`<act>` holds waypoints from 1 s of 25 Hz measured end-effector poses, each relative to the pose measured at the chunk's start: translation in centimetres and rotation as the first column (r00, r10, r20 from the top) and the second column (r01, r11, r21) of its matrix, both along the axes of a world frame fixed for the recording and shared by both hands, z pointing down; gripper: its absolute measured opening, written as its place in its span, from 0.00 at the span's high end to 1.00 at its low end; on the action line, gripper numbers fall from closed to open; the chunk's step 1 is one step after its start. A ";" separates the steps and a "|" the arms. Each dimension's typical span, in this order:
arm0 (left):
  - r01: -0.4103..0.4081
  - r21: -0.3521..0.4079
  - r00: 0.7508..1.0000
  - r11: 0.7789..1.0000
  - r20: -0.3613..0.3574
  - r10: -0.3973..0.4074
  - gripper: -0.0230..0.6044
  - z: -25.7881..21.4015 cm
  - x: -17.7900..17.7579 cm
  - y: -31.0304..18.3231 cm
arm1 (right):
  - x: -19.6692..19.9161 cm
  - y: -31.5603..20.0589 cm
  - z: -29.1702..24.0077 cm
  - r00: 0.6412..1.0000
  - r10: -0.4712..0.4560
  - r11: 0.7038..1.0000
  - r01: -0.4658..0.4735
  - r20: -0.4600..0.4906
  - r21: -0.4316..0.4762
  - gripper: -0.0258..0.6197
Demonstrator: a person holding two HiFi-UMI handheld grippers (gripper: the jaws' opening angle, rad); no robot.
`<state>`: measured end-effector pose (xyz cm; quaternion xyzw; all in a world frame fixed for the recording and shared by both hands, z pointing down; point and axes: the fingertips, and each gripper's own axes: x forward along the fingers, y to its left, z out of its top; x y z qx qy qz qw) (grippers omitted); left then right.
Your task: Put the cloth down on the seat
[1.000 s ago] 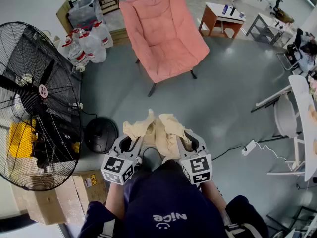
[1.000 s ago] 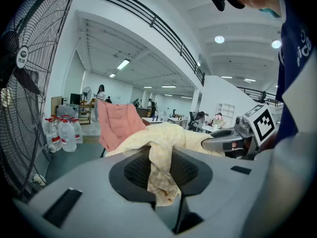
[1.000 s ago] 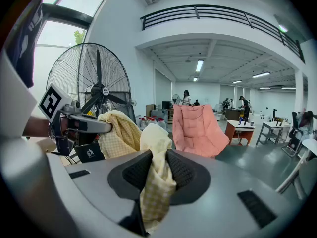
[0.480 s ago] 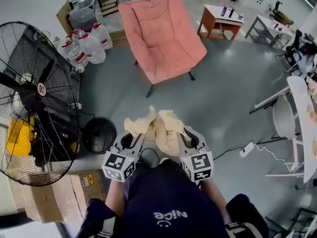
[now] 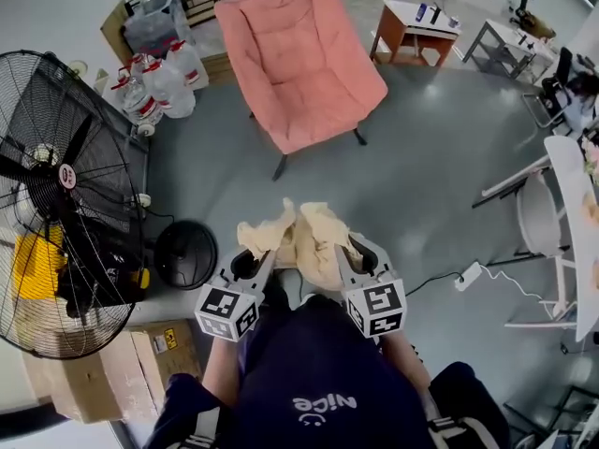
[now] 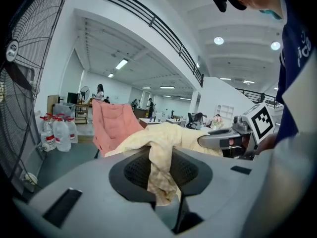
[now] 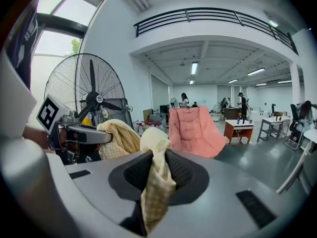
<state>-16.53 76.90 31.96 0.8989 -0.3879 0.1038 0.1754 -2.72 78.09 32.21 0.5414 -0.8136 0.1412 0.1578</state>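
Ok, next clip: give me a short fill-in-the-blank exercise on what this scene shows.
1. The left gripper and right gripper are each ____ on the cloth.
2. The chair ahead is coloured ____.
3. The big fan stands to the person's ____.
Missing words: shut; pink; left.

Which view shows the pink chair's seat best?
Head view: whole pink chair from above, seat fully visible. Right gripper view shows it front-on, its base hidden by the right gripper. Left gripper view shows it small, partly behind the cloth.
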 end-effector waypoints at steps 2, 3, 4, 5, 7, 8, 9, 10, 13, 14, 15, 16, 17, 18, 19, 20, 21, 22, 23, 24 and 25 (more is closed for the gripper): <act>-0.012 -0.010 1.000 1.000 -0.006 0.011 0.80 0.5 0.1 -1.1 | 0.0 -0.8 0.3 1.000 0.010 1.000 -0.010 -0.004 -0.008 0.82; -0.021 -0.014 1.000 1.000 -0.008 0.021 0.80 0.7 0.2 -1.8 | 0.1 -1.2 0.5 1.000 0.017 1.000 -0.017 -0.006 -0.012 0.82; -0.034 -0.017 0.999 0.999 -0.008 0.034 0.80 0.9 0.4 -2.5 | 0.2 -1.7 0.7 1.000 0.027 0.999 -0.027 -0.009 -0.018 0.82; -0.050 -0.019 0.999 0.999 -0.006 0.050 0.80 1.1 0.6 -3.3 | 0.4 -2.4 0.9 0.999 0.039 0.999 -0.039 -0.012 -0.024 0.82; -0.082 -0.022 0.997 0.996 -0.003 0.082 0.80 1.3 1.1 -5.2 | 0.7 -4.0 1.0 0.998 0.062 0.997 -0.062 -0.019 -0.036 0.82; -0.095 -0.024 0.995 0.995 -0.003 0.095 0.80 1.3 1.2 -6.3 | 0.7 -4.9 1.0 0.997 0.071 0.997 -0.072 -0.022 -0.038 0.82; -0.107 -0.025 0.994 0.994 -0.006 0.107 0.80 1.3 1.2 -7.4 | 0.7 -5.9 0.9 0.997 0.079 0.996 -0.080 -0.025 -0.039 0.82; -0.119 -0.026 0.993 0.993 -0.011 0.119 0.80 1.2 1.2 -8.5 | 0.6 -7.0 0.7 0.996 0.086 0.995 -0.087 -0.028 -0.039 0.82; -0.162 -0.029 0.986 0.986 -0.051 0.161 0.80 0.7 0.9 -12.1 | 0.1 -10.4 0.3 0.993 0.113 0.993 -0.115 -0.035 -0.036 0.82; -0.175 -0.028 0.983 0.984 -0.065 0.173 0.80 0.6 0.7 -13.4 | -0.1 -11.6 0.2 0.992 0.125 0.991 -0.126 -0.037 -0.033 0.82; -0.186 -0.026 0.980 0.982 -0.071 0.183 0.80 0.5 0.4 -14.8 | -0.4 -12.8 0.0 0.990 0.137 0.990 -0.138 -0.038 -0.028 0.82; -0.195 -0.024 0.979 0.981 -0.071 0.193 0.80 0.5 0.1 -16.1 | -0.6 -13.9 -0.1 0.988 0.149 0.988 -0.150 -0.040 -0.024 0.82; -0.203 -0.026 0.977 0.979 -0.071 0.201 0.80 0.6 -0.2 -17.4 | -0.9 -15.0 -0.1 0.986 0.161 0.986 -0.162 -0.040 -0.022 0.82; -0.211 -0.032 0.975 0.977 -0.077 0.208 0.80 0.6 -0.5 -18.8 | -1.2 -16.1 -0.1 0.984 0.174 0.984 -0.175 -0.039 -0.020 0.82; -0.217 -0.042 0.973 0.975 -0.088 0.213 0.80 0.7 -0.8 -20.0 | -1.4 -17.1 0.0 0.982 0.186 0.982 -0.187 -0.037 -0.020 0.82; -0.225 -0.051 0.971 0.973 -0.098 0.219 0.79 0.8 -1.1 -21.2 | -1.7 -18.0 0.0 0.980 0.198 0.980 -0.198 -0.034 -0.022 0.82; -0.233 -0.056 0.968 0.971 -0.103 0.227 0.79 0.9 -1.4 -22.2 | -2.0 -18.9 0.0 0.978 0.208 0.978 -0.209 -0.031 -0.024 0.82; -0.242 -0.059 0.966 0.968 -0.103 0.236 0.79 1.0 -1.6 -23.1 | -2.2 -19.7 0.0 0.976 0.216 0.976 -0.217 -0.028 -0.025 0.82; -0.251 -0.060 0.964 0.966 -0.103 0.244 0.79 1.0 -1.8 -24.0 | -2.5 -20.5 0.0 0.975 0.222 0.975 -0.223 -0.025 -0.025 0.82; -0.260 -0.062 0.962 0.964 -0.108 0.252 0.79 1.0 -2.0 -24.7 | -2.8 -21.2 -0.1 0.974 0.226 0.974 -0.227 -0.022 -0.026 0.82; -0.269 -0.065 0.958 0.961 -0.121 0.260 0.79 0.8 -2.2 -25.4 | -3.2 -21.8 -0.1 0.973 0.229 0.973 -0.229 -0.020 -0.027 0.82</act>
